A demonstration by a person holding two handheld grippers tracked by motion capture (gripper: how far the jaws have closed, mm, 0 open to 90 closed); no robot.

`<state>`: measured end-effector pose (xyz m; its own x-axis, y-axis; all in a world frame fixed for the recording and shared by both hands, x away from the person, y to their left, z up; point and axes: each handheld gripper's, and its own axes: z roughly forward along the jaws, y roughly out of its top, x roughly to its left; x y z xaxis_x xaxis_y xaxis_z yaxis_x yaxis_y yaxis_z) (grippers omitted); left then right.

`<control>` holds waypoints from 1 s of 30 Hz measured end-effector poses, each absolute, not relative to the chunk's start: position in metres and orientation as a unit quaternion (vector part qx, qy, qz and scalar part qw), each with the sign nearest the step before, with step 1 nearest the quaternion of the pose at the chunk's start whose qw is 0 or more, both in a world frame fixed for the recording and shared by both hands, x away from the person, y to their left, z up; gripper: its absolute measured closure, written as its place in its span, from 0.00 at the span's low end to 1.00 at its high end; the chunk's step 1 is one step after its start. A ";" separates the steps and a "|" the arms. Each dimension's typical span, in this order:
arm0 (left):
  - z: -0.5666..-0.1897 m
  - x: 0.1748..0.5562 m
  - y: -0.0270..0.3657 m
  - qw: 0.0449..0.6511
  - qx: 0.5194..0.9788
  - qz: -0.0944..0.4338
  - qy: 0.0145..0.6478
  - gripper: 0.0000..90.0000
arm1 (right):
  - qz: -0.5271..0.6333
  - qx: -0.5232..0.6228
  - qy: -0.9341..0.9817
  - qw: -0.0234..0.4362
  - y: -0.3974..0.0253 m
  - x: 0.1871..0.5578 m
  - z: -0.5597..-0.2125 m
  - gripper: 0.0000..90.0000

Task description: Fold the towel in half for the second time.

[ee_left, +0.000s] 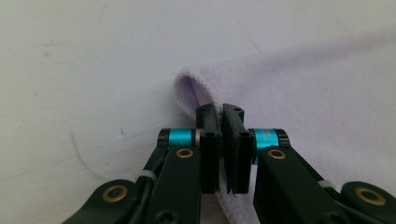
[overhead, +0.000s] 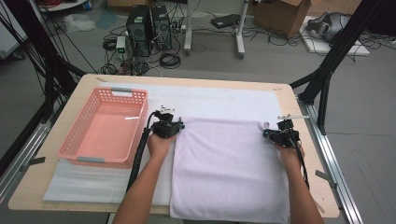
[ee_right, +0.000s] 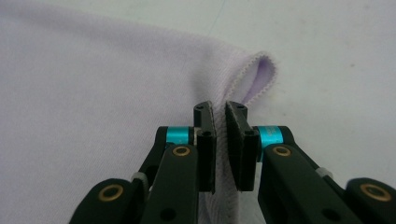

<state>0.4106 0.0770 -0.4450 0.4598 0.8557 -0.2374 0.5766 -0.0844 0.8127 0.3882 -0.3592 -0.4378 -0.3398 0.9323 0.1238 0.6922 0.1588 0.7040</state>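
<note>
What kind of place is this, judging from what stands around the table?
Most likely a lab or workshop set up for recording. Black computer towers stand on the bare floor amid loose cables, a cardboard box sits farther back, and a black frame strut flanks the table.

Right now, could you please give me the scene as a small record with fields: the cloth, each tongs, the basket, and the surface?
cloth: pale lilac towel, spread flat, near edge hanging over the table front
left tongs: shut on the towel's far left corner, hem pinched between the jaws
right tongs: shut on the towel's far right corner, which curls up
basket: pink plastic basket, left of the towel, nothing inside
surface: white sheet on a wooden table
</note>
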 end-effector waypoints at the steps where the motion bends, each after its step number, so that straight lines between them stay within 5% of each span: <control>1: -0.441 0.410 0.078 0.473 0.710 0.159 0.497 0.95 | 0.353 0.550 0.736 0.176 -0.360 0.388 -0.436 0.92; 9: -0.416 0.405 0.092 0.537 0.673 0.178 0.475 0.95 | 0.421 0.534 0.696 0.230 -0.362 0.385 -0.412 0.92; 30: -0.417 0.332 0.101 0.552 0.704 0.148 0.421 0.95 | 0.439 0.496 0.722 0.202 -0.372 0.317 -0.411 0.91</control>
